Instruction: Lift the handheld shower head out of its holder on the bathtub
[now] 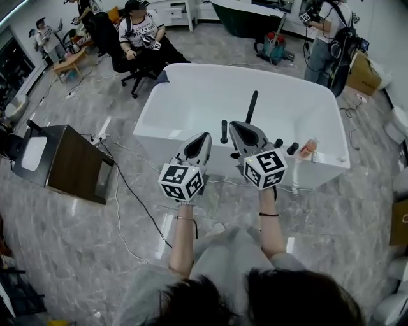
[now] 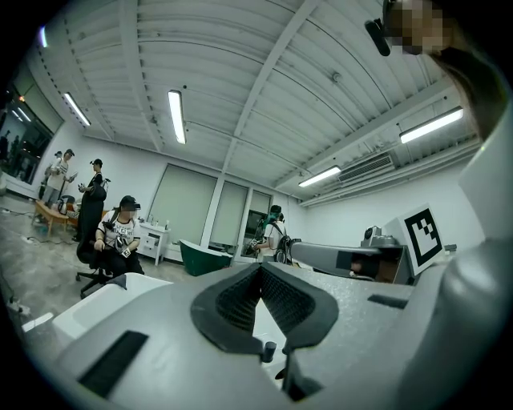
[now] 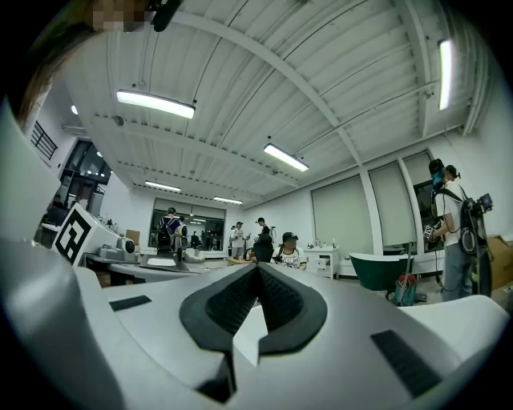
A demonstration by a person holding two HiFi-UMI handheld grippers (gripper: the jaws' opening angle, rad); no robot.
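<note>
A white bathtub (image 1: 191, 95) stands ahead of me in the head view. On its near rim the black handheld shower head (image 1: 252, 105) stands upright in its holder, whose base is hidden behind my right gripper. Black tap knobs (image 1: 224, 132) sit beside it on the rim. My left gripper (image 1: 205, 135) hovers at the near rim, left of the shower head, shut and empty. Just below and left of the wand, my right gripper (image 1: 235, 125) is shut on nothing. In each gripper view the black pads (image 2: 240, 300) (image 3: 232, 300) meet at the tips.
A pinkish bottle (image 1: 308, 149) lies on the tub's right rim. A dark wooden cabinet (image 1: 76, 162) stands to the left, with cables (image 1: 127, 191) across the marble floor. People sit behind the tub (image 1: 140, 35) and stand at back right (image 1: 325, 38). A dark green tub (image 1: 245, 16) is at the back.
</note>
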